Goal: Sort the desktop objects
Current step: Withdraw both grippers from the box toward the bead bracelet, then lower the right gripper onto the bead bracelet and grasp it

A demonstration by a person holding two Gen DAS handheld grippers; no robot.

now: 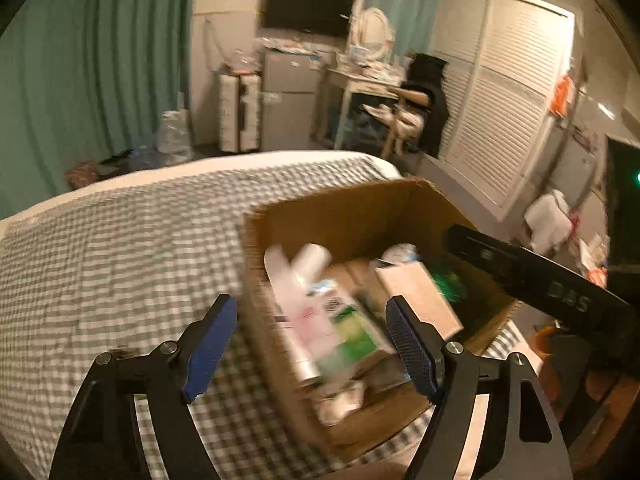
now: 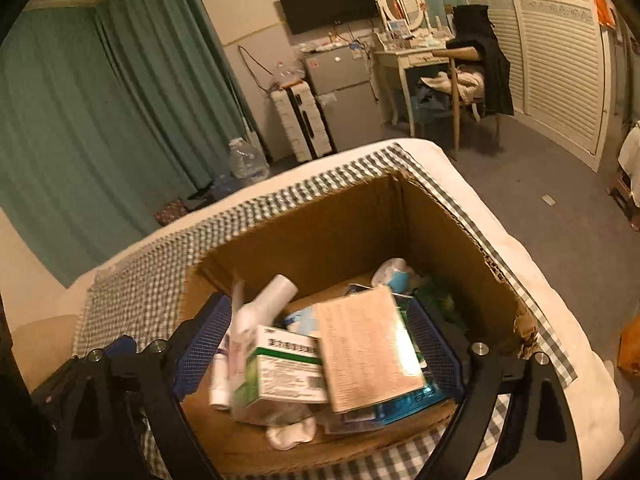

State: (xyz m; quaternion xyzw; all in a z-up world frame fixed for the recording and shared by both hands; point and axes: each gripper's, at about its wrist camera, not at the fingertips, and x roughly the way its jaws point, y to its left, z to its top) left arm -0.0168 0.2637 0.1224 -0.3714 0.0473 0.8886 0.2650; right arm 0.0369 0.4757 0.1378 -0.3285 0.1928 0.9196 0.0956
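Several small things are already lying jumbled in the cardboard box, which is sitting on the gingham-covered bed: a green-and-white carton, a tan flat packet leaning across it, a white tube, a blue package underneath and a pale round item in the far corner. Judging by that pile, most of the sorting is looking finished, since no loose objects are showing on the visible stretch of the bed, though part of the bed is lying out of view.

The left tool is hovering over the box's near-left wall with its jaws standing wide and nothing between them that they are pressing. The right tool is reaching down into the box, its blue pads spread on either side of the heap without squeezing any piece, so it is holding nothing. In the left wrist view its black body is crossing the box's right rim.

What is remaining, if anything, is probably withdrawing both tools and checking for strays; the left view is too blurred for reading labels.
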